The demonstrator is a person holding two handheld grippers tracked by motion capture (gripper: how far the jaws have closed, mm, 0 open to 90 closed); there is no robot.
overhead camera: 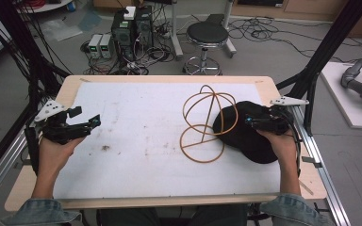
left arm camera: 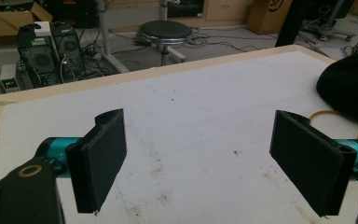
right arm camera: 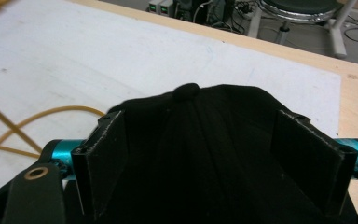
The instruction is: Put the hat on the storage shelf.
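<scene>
1. The black cap [overhead camera: 245, 134] lies on the right part of the white mat [overhead camera: 136, 141], its crown button facing away in the right gripper view.
2. The right gripper [overhead camera: 257, 121] hovers over the cap, jaws apart, straddling its crown.
3. A wire stand [overhead camera: 207, 125] sits just left of the cap, touching it.
4. The left gripper [overhead camera: 87, 123] is held wide apart over bare mat, well away.

Wide bare mat [overhead camera: 136, 136] left of the wire stand [overhead camera: 207, 123], open to any approach. Right of the wire stand, blocked by the black cap [overhead camera: 245, 136] touching it. Little room beyond, toward the table's right edge.
</scene>
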